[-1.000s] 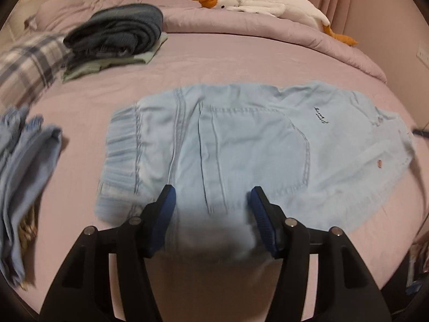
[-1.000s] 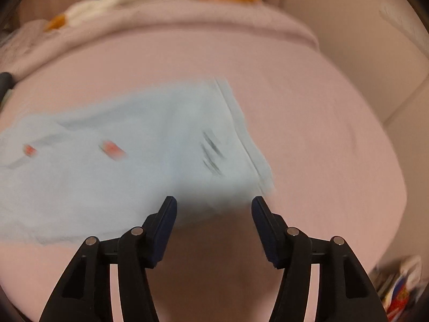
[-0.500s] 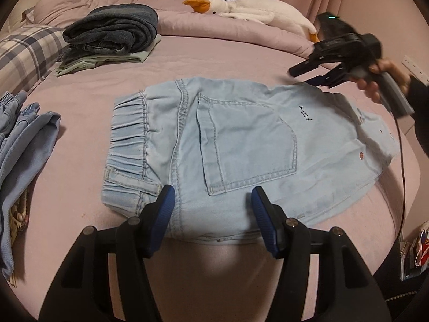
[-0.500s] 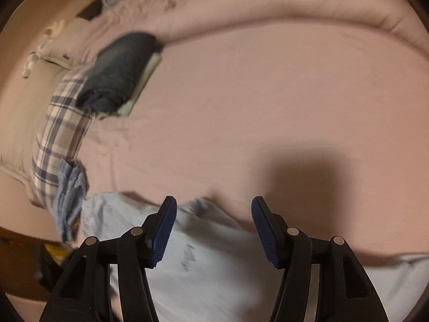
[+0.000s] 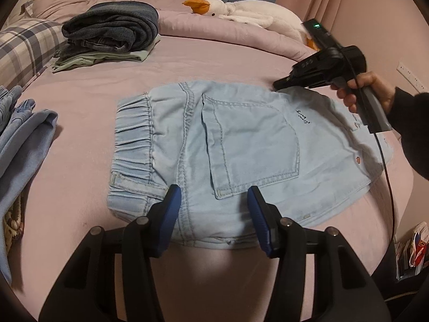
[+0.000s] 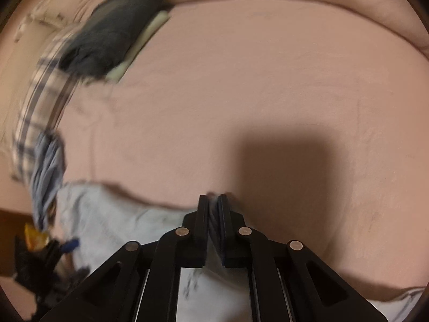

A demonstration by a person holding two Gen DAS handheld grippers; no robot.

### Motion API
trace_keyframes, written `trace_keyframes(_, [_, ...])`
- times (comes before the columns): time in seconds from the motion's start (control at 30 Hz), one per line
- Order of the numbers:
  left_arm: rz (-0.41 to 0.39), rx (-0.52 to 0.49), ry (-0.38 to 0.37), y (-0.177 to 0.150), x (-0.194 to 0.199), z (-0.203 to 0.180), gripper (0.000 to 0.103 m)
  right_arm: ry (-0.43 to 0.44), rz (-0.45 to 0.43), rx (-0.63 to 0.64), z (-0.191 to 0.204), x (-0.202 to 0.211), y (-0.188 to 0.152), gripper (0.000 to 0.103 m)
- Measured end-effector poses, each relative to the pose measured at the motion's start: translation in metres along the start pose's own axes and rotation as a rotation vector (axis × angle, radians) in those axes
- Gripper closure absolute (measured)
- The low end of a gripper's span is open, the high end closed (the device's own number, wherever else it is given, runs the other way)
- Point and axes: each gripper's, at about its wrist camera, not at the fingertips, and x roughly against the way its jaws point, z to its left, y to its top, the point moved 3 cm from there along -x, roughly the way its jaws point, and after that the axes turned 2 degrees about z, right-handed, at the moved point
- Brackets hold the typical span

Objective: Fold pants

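Observation:
Light-blue denim pants (image 5: pixel 241 145) lie folded flat on the pink bed (image 5: pixel 214 59), elastic waistband to the left and back pocket up. My left gripper (image 5: pixel 214 190) hovers over their near edge. Its jaws are closing, the hem lies between the blue pads, and the pads do not press on it. At the far edge, right of the middle, a hand holds my right gripper (image 5: pixel 278 85) pointing down. In the right wrist view that gripper (image 6: pixel 213 200) is shut, with a pinch of the pants' (image 6: pixel 120 214) pale fabric caught between its pads.
A stack of folded dark jeans (image 5: pixel 112 32) sits at the back left beside a plaid pillow (image 5: pixel 24 45). A blue garment (image 5: pixel 24 134) lies at the left edge. A plush goose (image 5: pixel 241 10) rests along the far side. The bed ends on the right above floor clutter (image 5: pixel 413 244).
My right gripper swung from the leg end across to the pants' far edge, tipped downward and closed on the fabric. The left gripper stayed in place, with its jaws slightly narrower.

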Motion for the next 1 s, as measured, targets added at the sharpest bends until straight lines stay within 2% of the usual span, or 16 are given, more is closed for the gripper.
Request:
trace_keyframes(0.07, [0.009, 0.011, 0.016, 0.002, 0.003, -0.002, 0.052, -0.04, -0.074, -0.06, -0.006, 0.009, -0.001, 0.095])
trace_keyframes(0.13, [0.006, 0.018, 0.042, 0.004, 0.007, -0.006, 0.047, -0.027, -0.143, -0.134, -0.014, 0.031, -0.014, 0.095])
trace_keyframes(0.2, [-0.027, -0.016, 0.052, 0.007, 0.015, -0.022, 0.037, -0.071, -0.239, -0.057, -0.005, 0.068, -0.036, 0.094])
trace_keyframes(0.27, [-0.047, -0.058, 0.007, 0.014, 0.018, -0.042, 0.036, -0.131, -0.295, 0.069, 0.013, 0.099, -0.071, 0.093])
trace_keyframes(0.33, [-0.043, -0.083, -0.023, 0.025, 0.012, -0.061, 0.036, -0.175, -0.296, 0.158, 0.024, 0.114, -0.103, 0.093])
trace_keyframes(0.43, [0.013, -0.093, -0.067, 0.046, -0.014, -0.086, 0.037, -0.354, -0.265, 0.257, 0.027, 0.124, -0.147, 0.093])
trace_keyframes(0.5, [0.076, -0.079, -0.122, 0.052, -0.036, -0.1, 0.037, -0.39, -0.227, 0.201, 0.011, 0.125, -0.162, 0.093])
trace_keyframes(0.57, [0.155, -0.116, -0.101, 0.043, -0.052, -0.112, 0.037, -0.423, -0.196, 0.116, -0.013, 0.123, -0.175, 0.093])
trace_keyframes(0.6, [0.223, -0.154, -0.08, 0.032, -0.059, -0.116, 0.038, -0.431, -0.174, 0.087, -0.021, 0.117, -0.186, 0.093])
trace_keyframes(0.63, [0.237, -0.215, -0.063, 0.023, -0.058, -0.121, 0.036, -0.42, -0.15, 0.067, -0.024, 0.109, -0.195, 0.093])
trace_keyframes(0.67, [0.227, -0.299, -0.053, 0.014, -0.049, -0.125, 0.036, -0.39, -0.072, 0.036, -0.033, 0.096, -0.214, 0.093])
trace_keyframes(0.7, [0.244, -0.323, -0.06, 0.008, -0.044, -0.125, 0.036, -0.37, -0.025, 0.028, -0.037, 0.088, -0.229, 0.093])
trace_keyframes(0.73, [0.271, -0.312, -0.08, 0.003, -0.037, -0.121, 0.036, -0.361, -0.058, 0.056, -0.034, 0.091, -0.244, 0.093])
trace_keyframes(0.8, [0.272, -0.313, -0.092, 0.0, -0.028, -0.116, 0.036, -0.336, -0.05, 0.07, -0.033, 0.099, -0.26, 0.093])
trace_keyframes(0.9, [0.247, -0.286, -0.096, 0.0, -0.015, -0.113, 0.036, -0.279, -0.045, 0.004, -0.037, 0.117, -0.269, 0.093])
trace_keyframes(1.0, [0.184, -0.254, -0.113, 0.015, -0.013, -0.124, 0.036, -0.235, -0.114, 0.023, -0.02, 0.13, -0.266, 0.093])
